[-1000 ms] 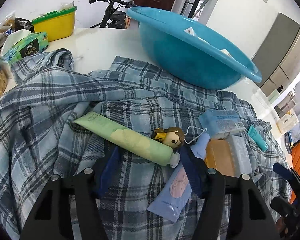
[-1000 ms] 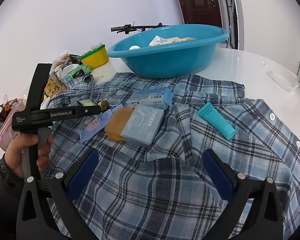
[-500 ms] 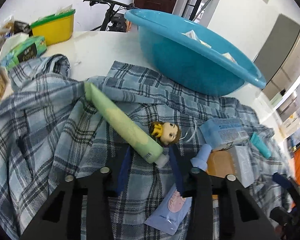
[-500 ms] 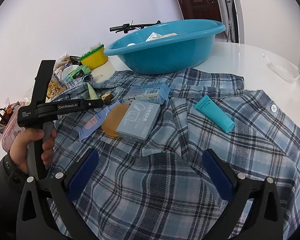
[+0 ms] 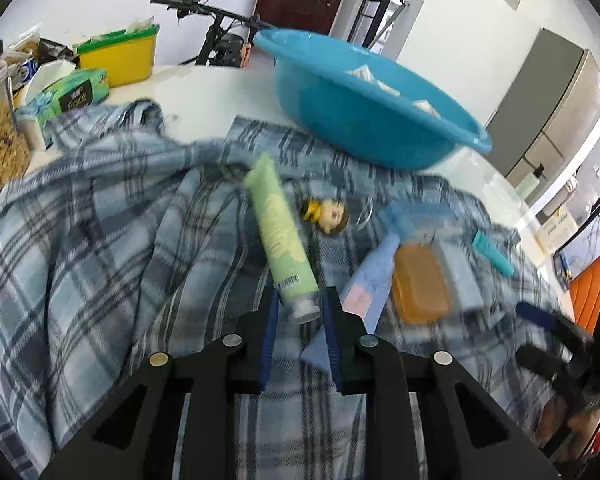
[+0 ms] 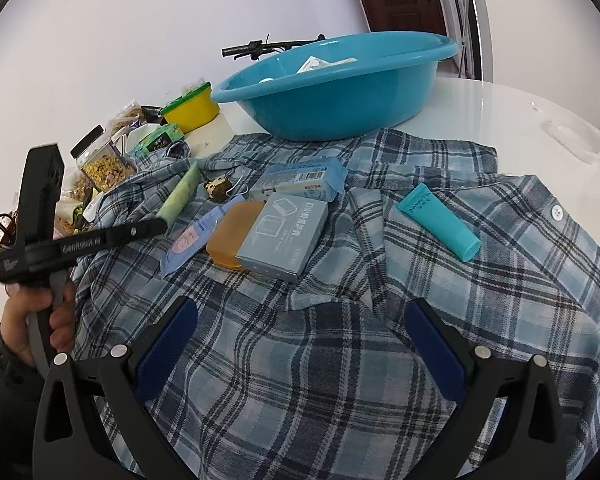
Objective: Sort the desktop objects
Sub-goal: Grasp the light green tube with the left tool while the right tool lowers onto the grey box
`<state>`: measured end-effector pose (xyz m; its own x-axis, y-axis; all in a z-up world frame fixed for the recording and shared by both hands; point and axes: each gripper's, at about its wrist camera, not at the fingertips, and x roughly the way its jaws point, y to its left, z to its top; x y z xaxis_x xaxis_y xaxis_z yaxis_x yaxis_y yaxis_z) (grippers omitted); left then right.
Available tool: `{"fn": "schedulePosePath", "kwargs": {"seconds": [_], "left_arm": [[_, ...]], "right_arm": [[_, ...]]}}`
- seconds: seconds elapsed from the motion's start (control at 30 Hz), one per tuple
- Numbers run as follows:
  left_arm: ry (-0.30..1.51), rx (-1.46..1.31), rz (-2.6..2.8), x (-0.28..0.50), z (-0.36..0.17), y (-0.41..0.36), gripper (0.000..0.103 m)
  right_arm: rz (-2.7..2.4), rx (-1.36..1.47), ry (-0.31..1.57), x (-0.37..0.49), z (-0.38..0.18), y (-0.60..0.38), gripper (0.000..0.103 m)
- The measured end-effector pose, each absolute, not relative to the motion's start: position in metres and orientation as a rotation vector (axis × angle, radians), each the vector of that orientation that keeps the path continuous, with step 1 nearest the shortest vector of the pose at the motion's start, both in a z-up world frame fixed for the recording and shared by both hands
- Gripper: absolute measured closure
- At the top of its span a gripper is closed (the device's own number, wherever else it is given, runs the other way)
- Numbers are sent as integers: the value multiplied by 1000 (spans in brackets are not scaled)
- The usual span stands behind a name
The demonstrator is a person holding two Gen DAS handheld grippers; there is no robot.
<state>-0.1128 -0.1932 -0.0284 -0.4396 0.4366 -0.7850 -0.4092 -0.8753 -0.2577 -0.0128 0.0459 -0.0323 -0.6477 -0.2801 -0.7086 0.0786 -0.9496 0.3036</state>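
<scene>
My left gripper (image 5: 300, 316) is shut on the cap end of a pale green tube (image 5: 278, 232), which points away from me over the plaid shirt (image 5: 100, 240). A small doll head (image 5: 330, 214), a lilac pouch (image 5: 364, 280) and an orange soap box (image 5: 418, 284) lie just right of it. In the right wrist view my right gripper (image 6: 300, 336) stands open over bare shirt (image 6: 380, 360), nothing between its fingers. Ahead of it lie a grey box (image 6: 284, 236), a blue pack (image 6: 300, 178) and a teal tube (image 6: 436, 222). The blue basin (image 6: 340, 92) holds a few paper items.
A yellow tub with a green lid (image 5: 118, 56), a green tissue pack (image 5: 72, 94) and a cereal jar (image 6: 100, 164) crowd the table's far left. A clear tray (image 6: 572, 140) sits at the far right. A bicycle handlebar (image 5: 204, 4) shows behind the table.
The left jaws closed from wide open onto the green tube's cap end. The tube swung from lying crosswise to pointing away. The right gripper stayed put and open.
</scene>
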Motion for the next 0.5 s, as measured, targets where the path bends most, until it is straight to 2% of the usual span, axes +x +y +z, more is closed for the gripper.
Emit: {"fn": "schedulePosePath", "kwargs": {"seconds": [0.3,0.5], "left_arm": [[120,-1295,2361,-123,-36,-177,80],[145,-1303,2377,-137,-38,-169,77]], "right_arm": [[-2652,1221,-346,-14,-32,38,0],[-2651,1232,-350,-15,-33,37,0]]}}
